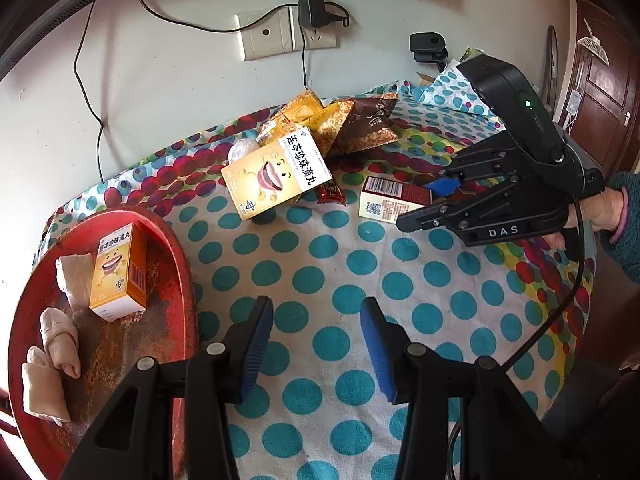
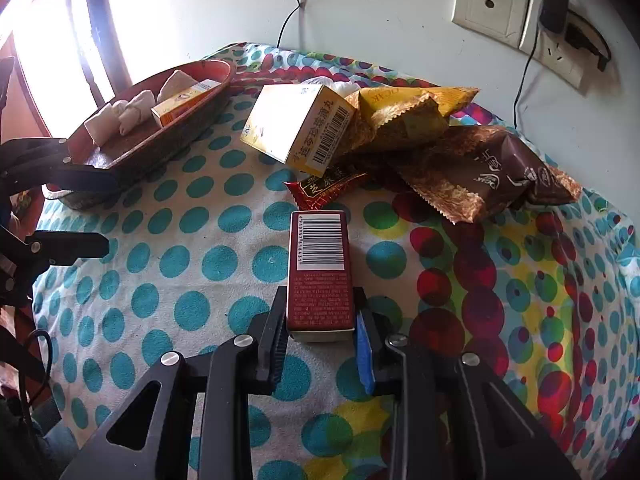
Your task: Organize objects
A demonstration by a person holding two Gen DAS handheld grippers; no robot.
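Red box [image 2: 320, 276] | clamped between right hand-held gripper [image 2: 320, 332] fingers | left hand-held gripper [image 1: 318, 344] spread, empty

wall socket [image 1: 289, 34] | black charger [image 1: 311, 7] | polka-dot tablecloth [image 1: 360, 264]

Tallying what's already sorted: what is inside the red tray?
Inside the red tray: one small orange box standing on end and pale rolled cloths beside it. The tray floor under them is hidden; its near end is cut off.

A home room: polka-dot cloth [image 1: 360, 264] on the table, wall socket [image 1: 286, 34], wooden door [image 1: 600, 92], snack packets [image 2: 440, 152].
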